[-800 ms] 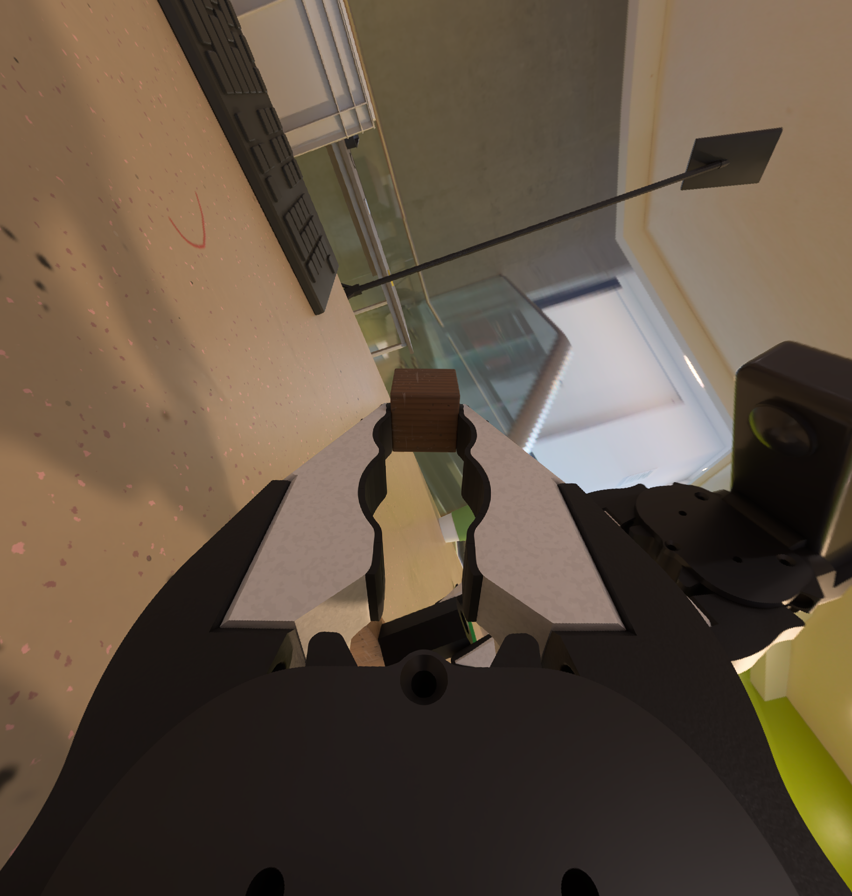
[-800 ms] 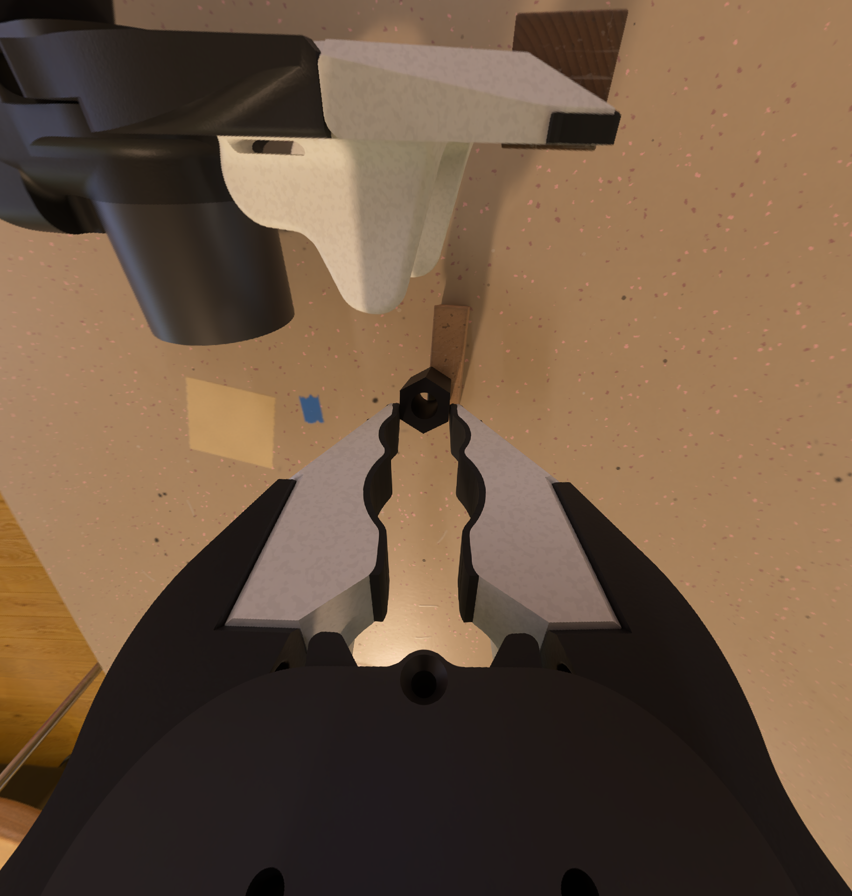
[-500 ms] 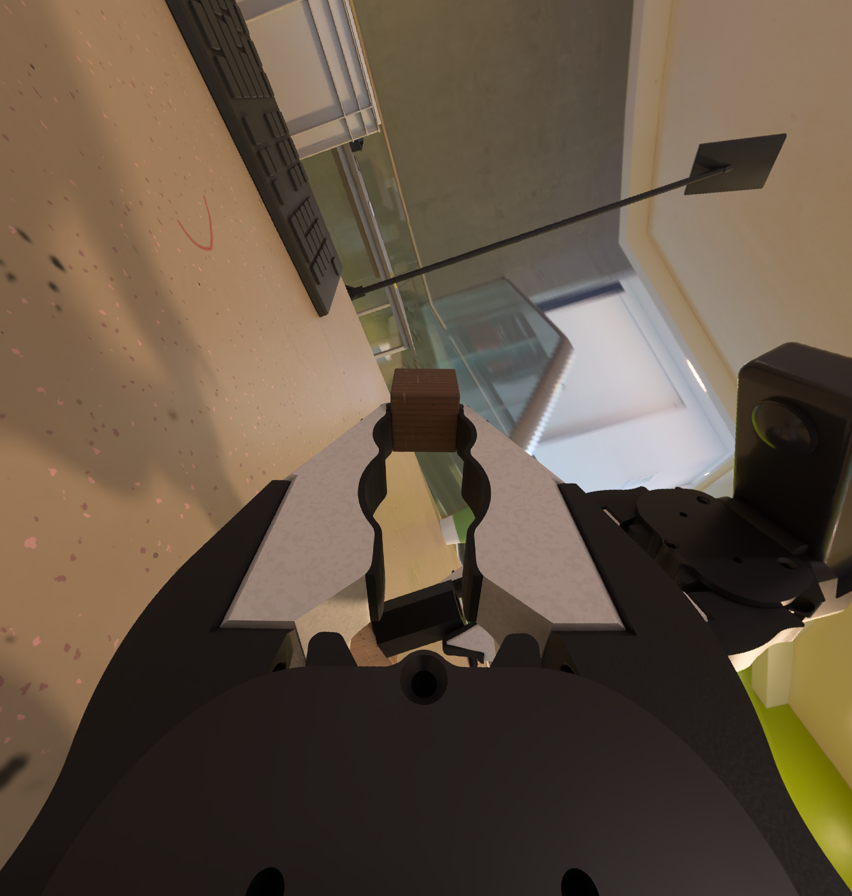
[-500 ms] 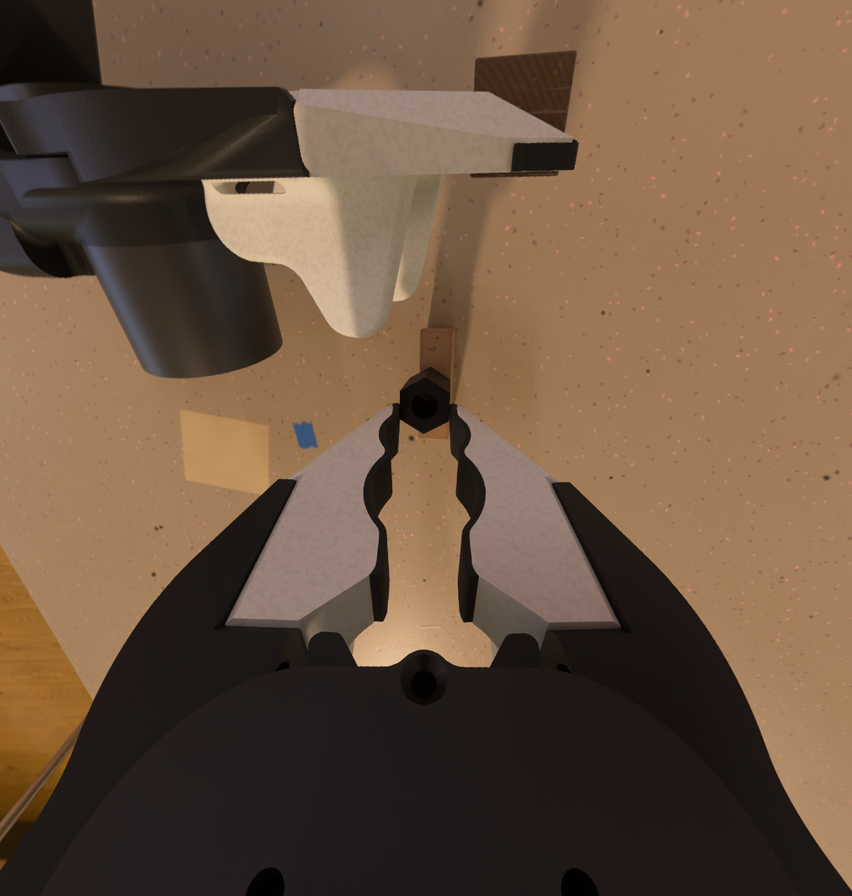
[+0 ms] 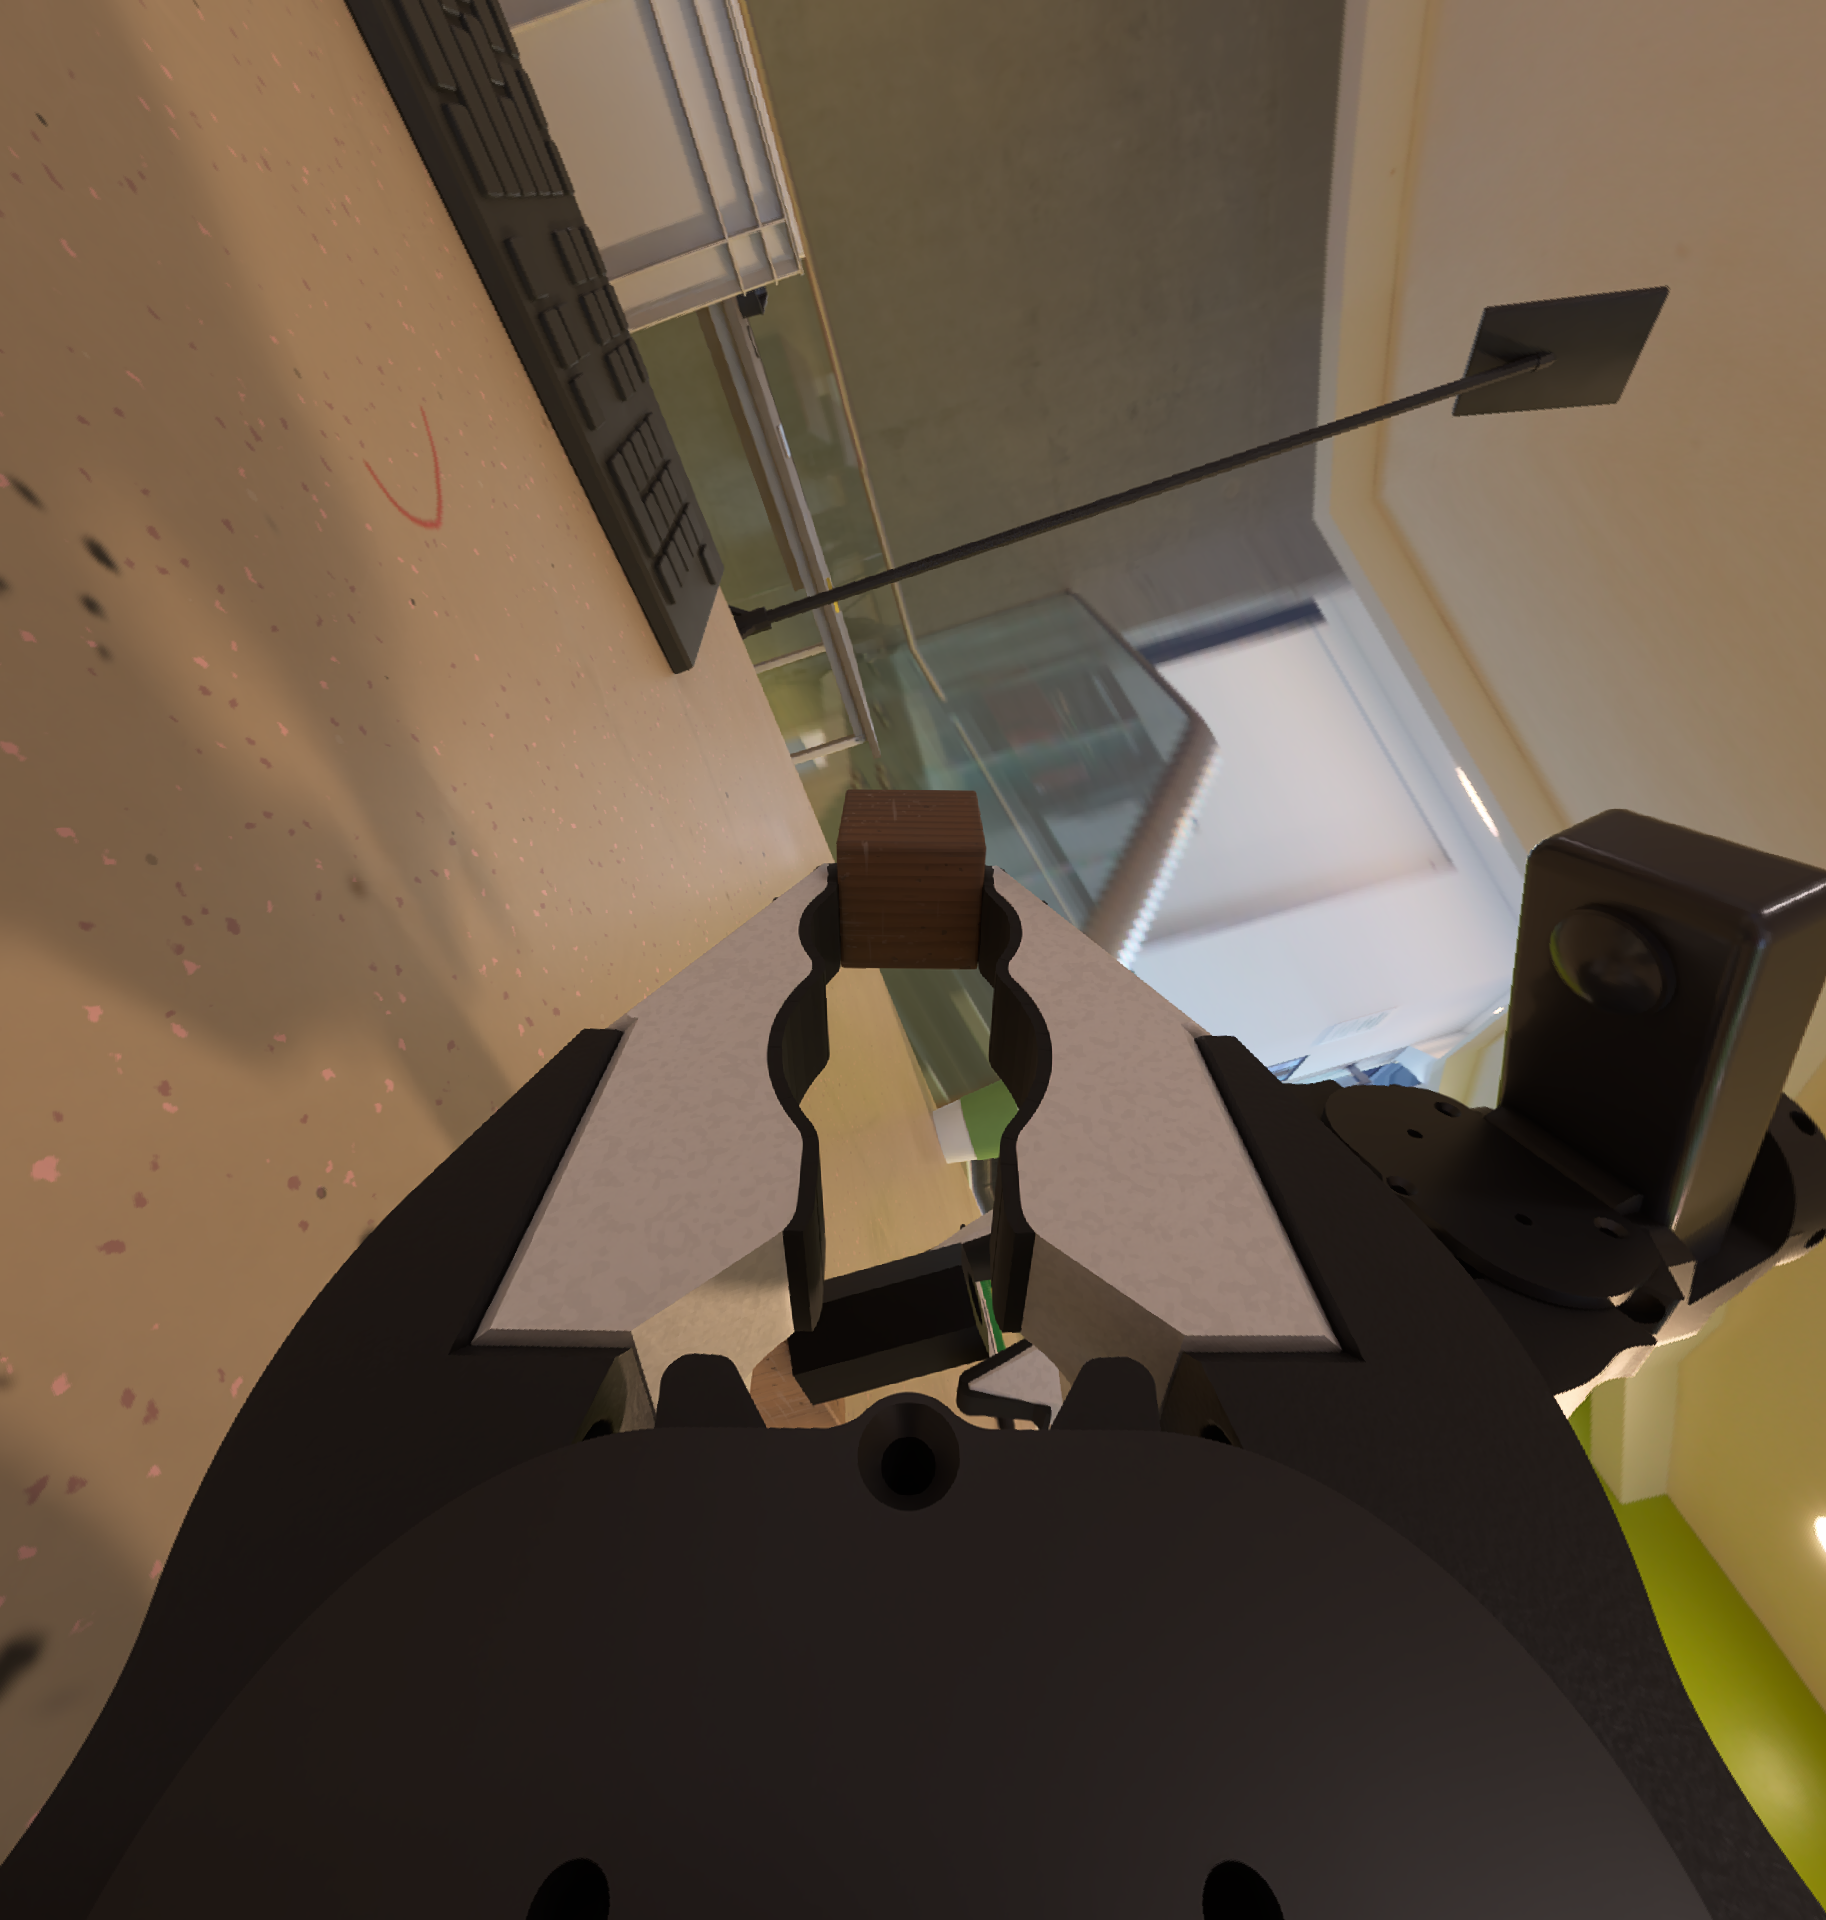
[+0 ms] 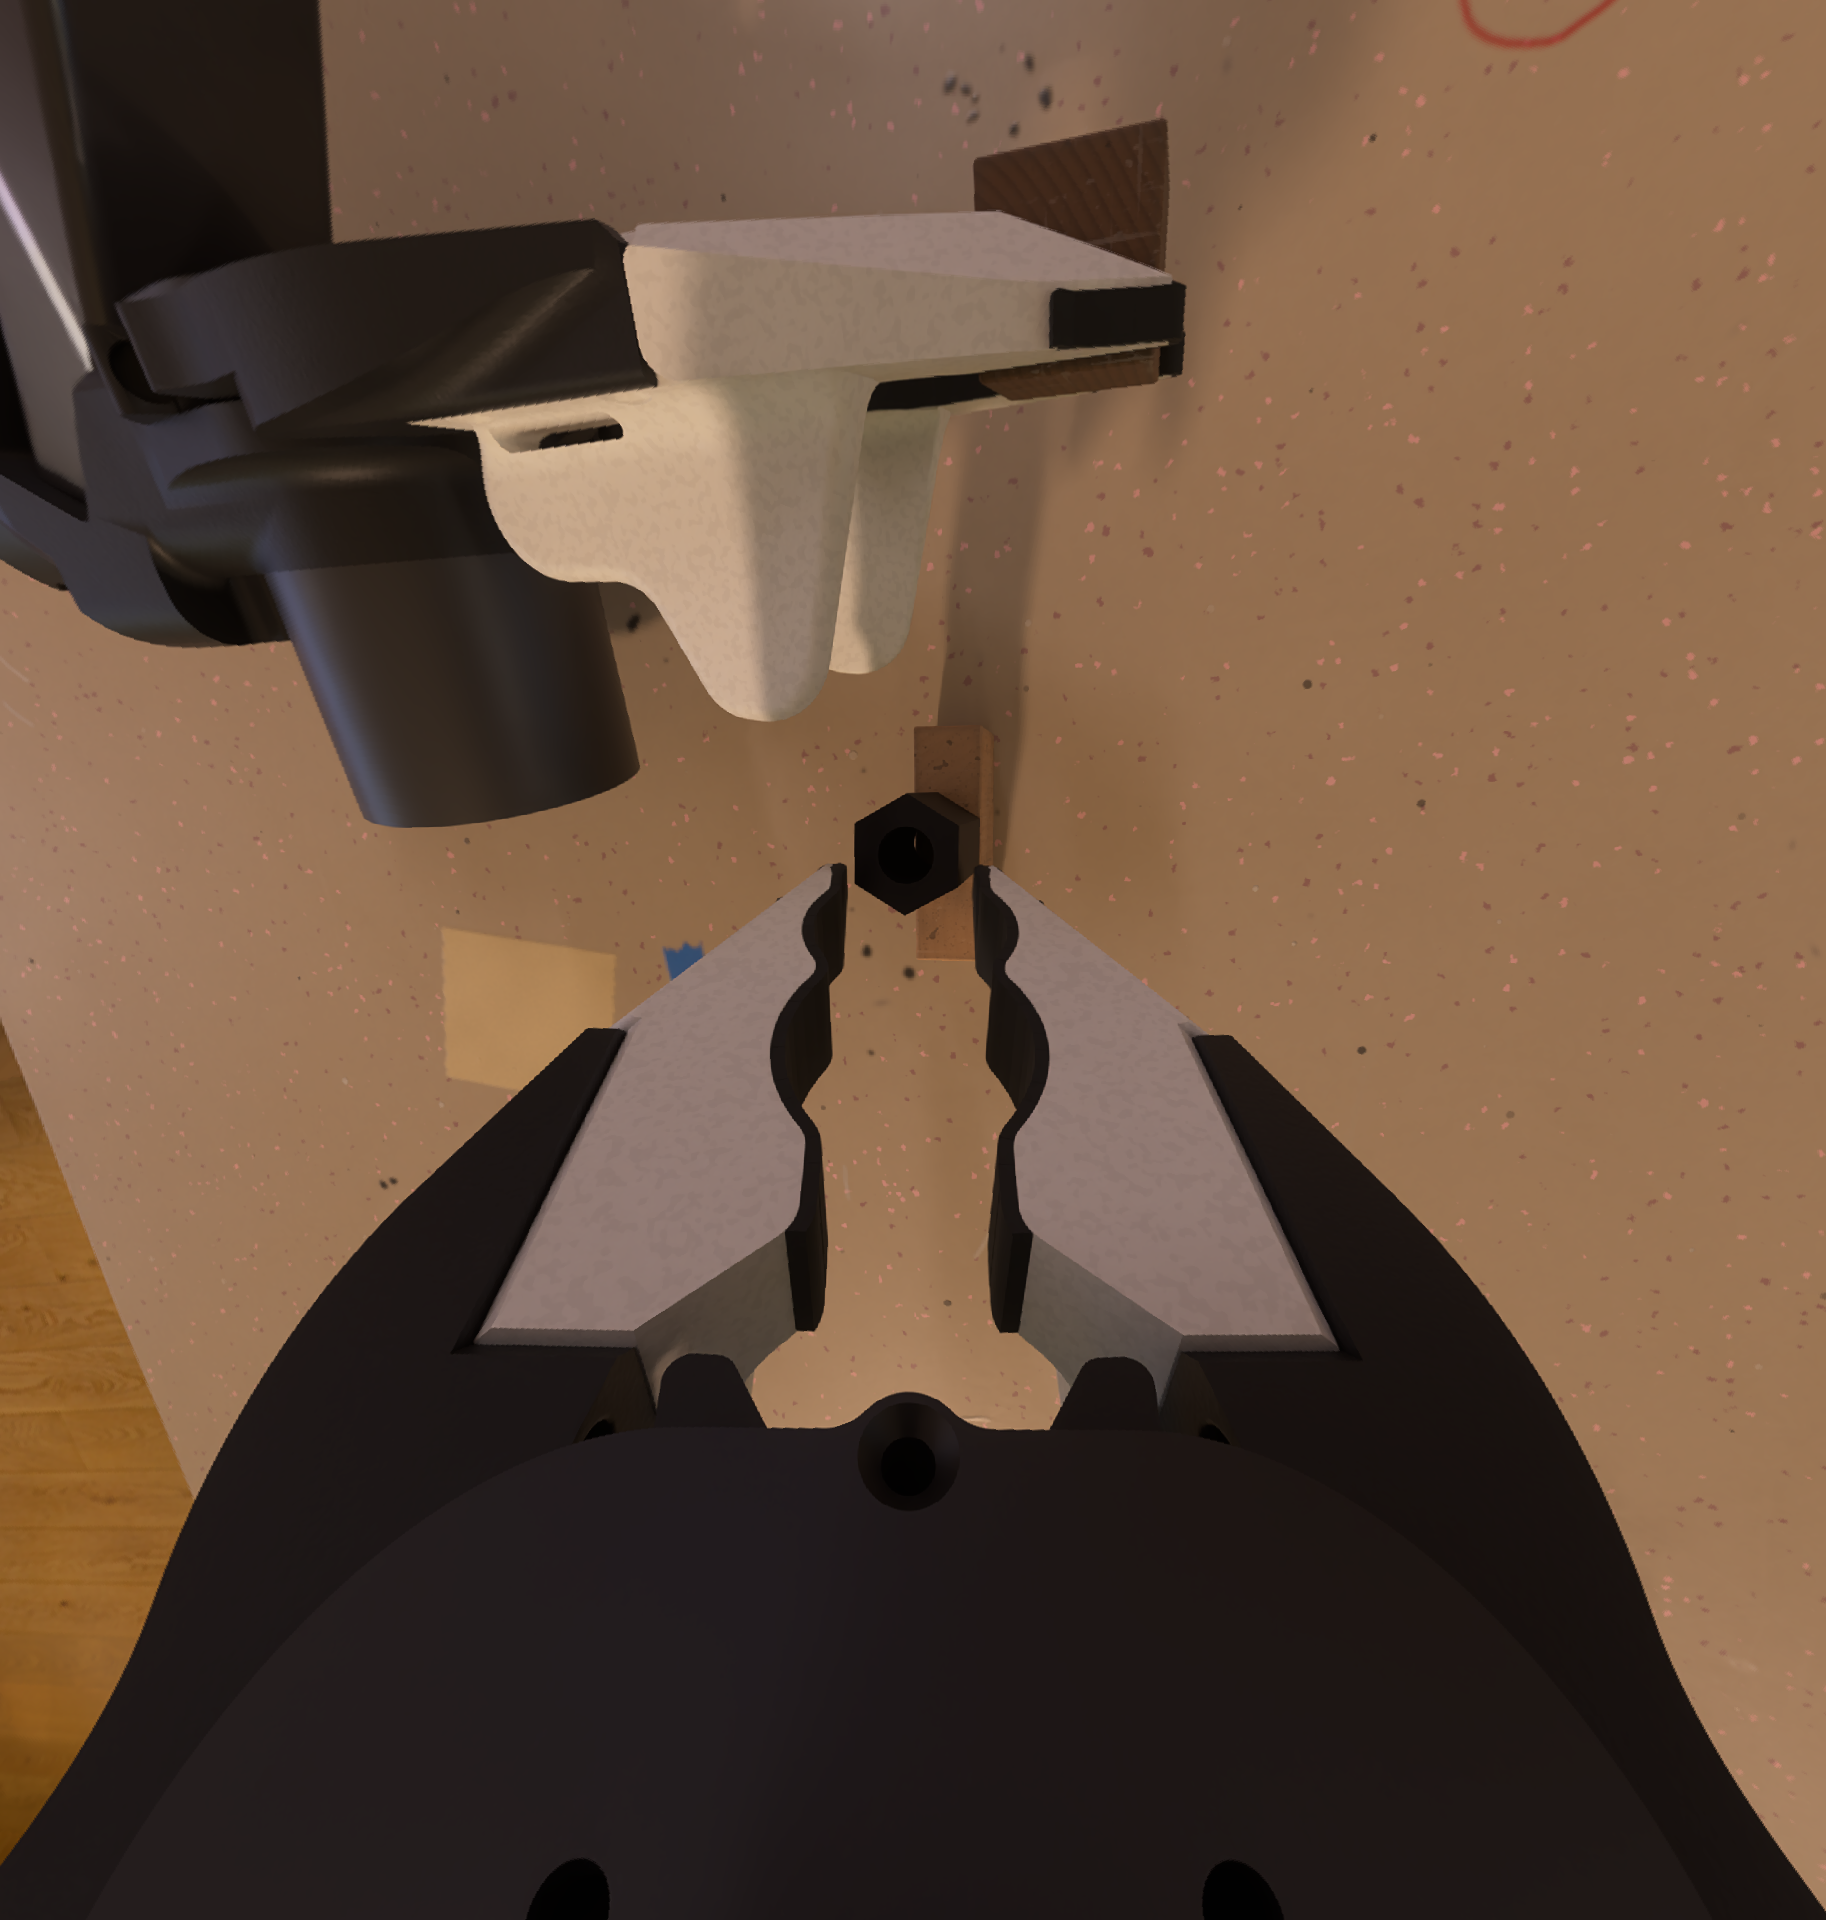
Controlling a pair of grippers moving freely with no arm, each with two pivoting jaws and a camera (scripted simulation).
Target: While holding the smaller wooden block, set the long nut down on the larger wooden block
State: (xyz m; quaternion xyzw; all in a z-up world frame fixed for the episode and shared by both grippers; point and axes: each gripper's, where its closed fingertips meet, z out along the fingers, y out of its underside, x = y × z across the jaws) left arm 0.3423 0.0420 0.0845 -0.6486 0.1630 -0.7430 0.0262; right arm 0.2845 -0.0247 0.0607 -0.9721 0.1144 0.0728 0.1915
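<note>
Since the earlier frame, the right gripper (image 6: 909, 883) has parted narrowly; the nut (image 6: 906, 852) stands on the pale block (image 6: 956, 769), mostly hiding it. Ahead, the left gripper (image 5: 909, 894) grips the small block (image 5: 909, 878), half hidden by fingers.

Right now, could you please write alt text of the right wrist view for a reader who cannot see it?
The right tool points down at a speckled tabletop, its fingertips open on either side of a black hexagonal long nut that stands on a light wooden block. Above, the left tool reaches in sideways and grips a dark brown wooden block.
</note>
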